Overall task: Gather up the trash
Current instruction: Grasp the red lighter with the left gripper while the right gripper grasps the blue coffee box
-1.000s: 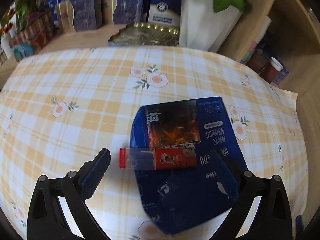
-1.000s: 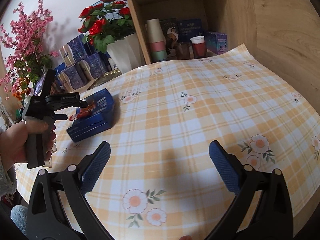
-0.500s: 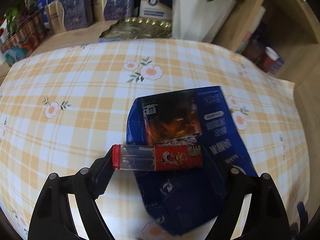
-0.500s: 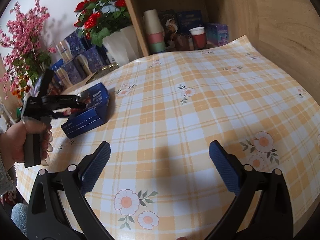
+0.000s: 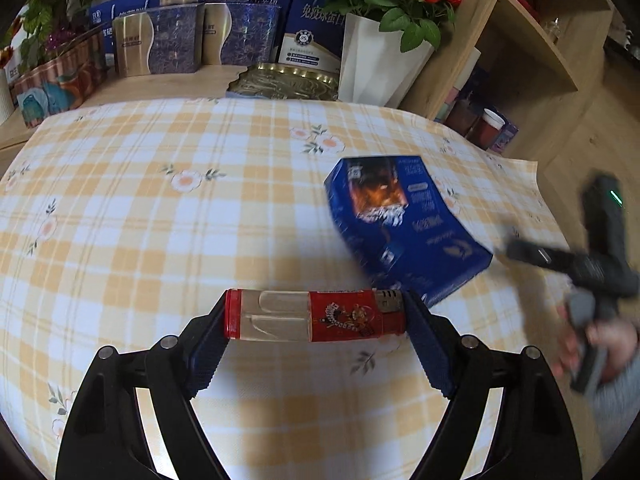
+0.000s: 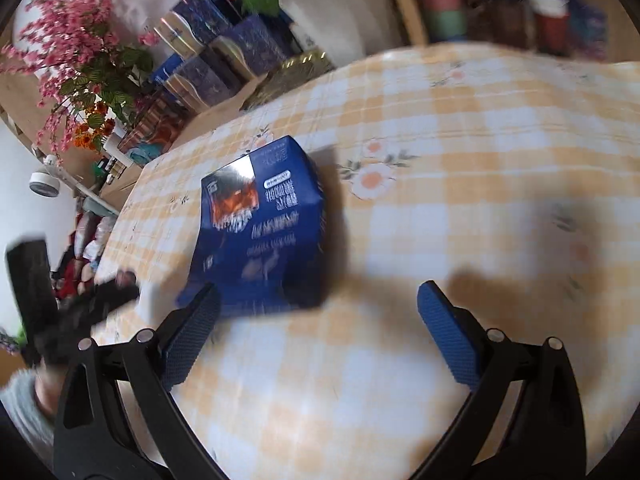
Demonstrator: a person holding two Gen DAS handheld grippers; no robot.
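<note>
My left gripper (image 5: 314,316) is shut on a red and clear lighter (image 5: 314,315), held crosswise by its two ends above the checked tablecloth (image 5: 160,208). A blue carton (image 5: 404,224) lies on the cloth to the right and beyond it. In the right wrist view the same blue carton (image 6: 264,224) lies just ahead of my open, empty right gripper (image 6: 320,320), whose left finger is near the carton's near corner. The right gripper also shows blurred at the right of the left wrist view (image 5: 592,264). The left gripper shows blurred at the left of the right wrist view (image 6: 72,300).
Behind the table stand several blue and gold gift boxes (image 5: 192,36), a gold tin (image 5: 284,82), a white vase with red roses (image 5: 380,60) and a wooden shelf with cups (image 5: 488,124). Pink flowers (image 6: 72,60) stand at the back left.
My left gripper closed on the lighter, lifted it off the blue carton and moved left. My right gripper swung in close to the carton.
</note>
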